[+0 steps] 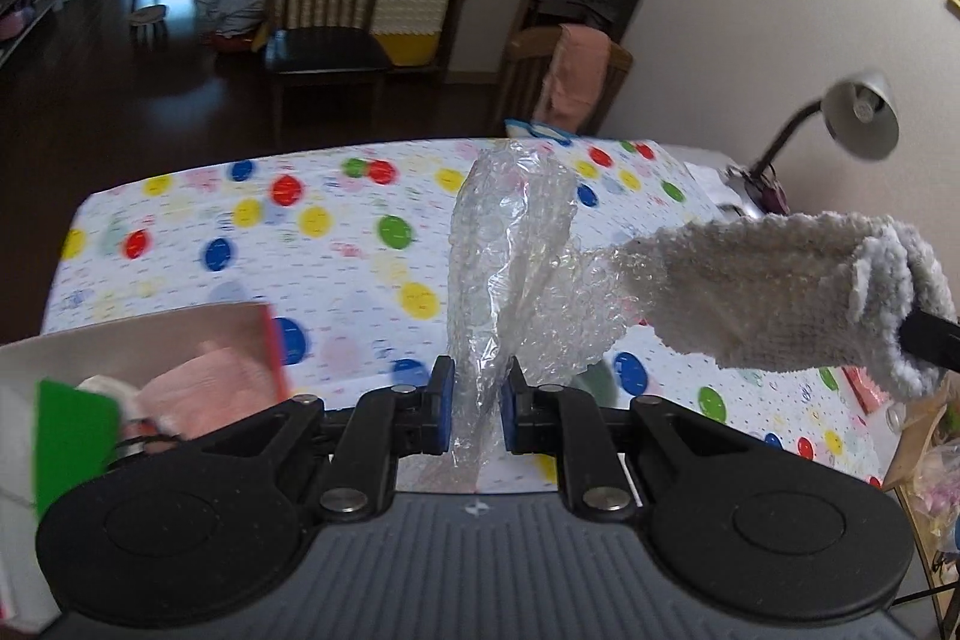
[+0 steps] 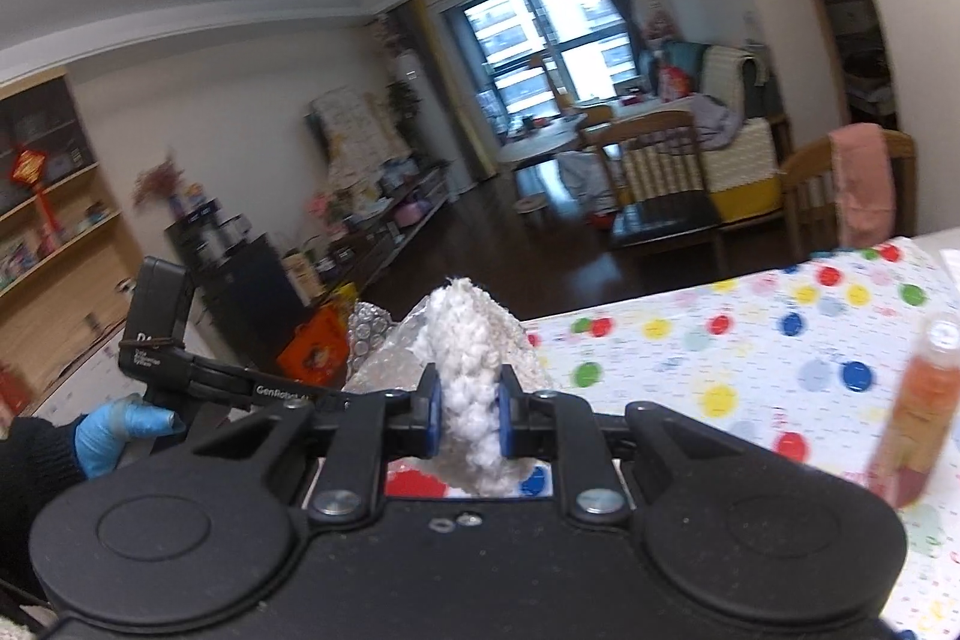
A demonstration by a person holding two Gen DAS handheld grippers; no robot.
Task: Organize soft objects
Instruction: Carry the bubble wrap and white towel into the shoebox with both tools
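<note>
We hold bubble wrap and a knitted glove above the counter (image 1: 360,244).
Our left gripper (image 1: 476,409) fingers pinch the bubble wrap (image 1: 510,244); our right gripper (image 2: 469,415) fingers pinch the knitted glove (image 2: 471,340), sleeved over the wrap's far end.

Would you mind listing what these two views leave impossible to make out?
- Left wrist view: the box contents are motion-blurred; only pink and green shapes show, cut by the left edge.
- Left wrist view: how far the bubble wrap goes into the knitted sleeve is hidden by the knit.
- Right wrist view: the orange bottle label is blurred.
- Right wrist view: the right claw body hides the table beneath.
</note>
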